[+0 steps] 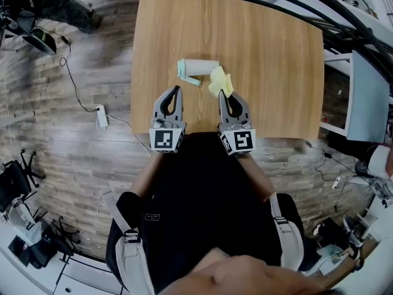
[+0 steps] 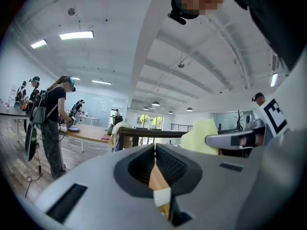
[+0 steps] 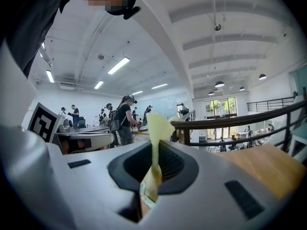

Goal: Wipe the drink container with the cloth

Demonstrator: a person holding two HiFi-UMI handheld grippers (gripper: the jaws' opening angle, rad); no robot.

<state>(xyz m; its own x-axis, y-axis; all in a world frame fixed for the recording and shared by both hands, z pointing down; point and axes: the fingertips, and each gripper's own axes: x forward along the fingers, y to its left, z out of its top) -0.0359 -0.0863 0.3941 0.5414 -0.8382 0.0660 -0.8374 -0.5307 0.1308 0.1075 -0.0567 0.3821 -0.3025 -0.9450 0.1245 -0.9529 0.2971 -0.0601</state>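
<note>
wooden table (image 1: 270, 72), drink container (image 1: 199, 67) on its side, right claw (image 1: 225, 97) pinching yellow cloth (image 1: 219, 82), left claw (image 1: 178, 91) closed

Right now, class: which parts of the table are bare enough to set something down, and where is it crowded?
Bare: the far half of the table beyond the drink container, and the wide right side past the cloth. Crowded: near edge centre, where left claw, right claw, cloth and container cluster.

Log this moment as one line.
left gripper: shut, empty | right gripper: shut on cloth | container: on its side on table
</note>
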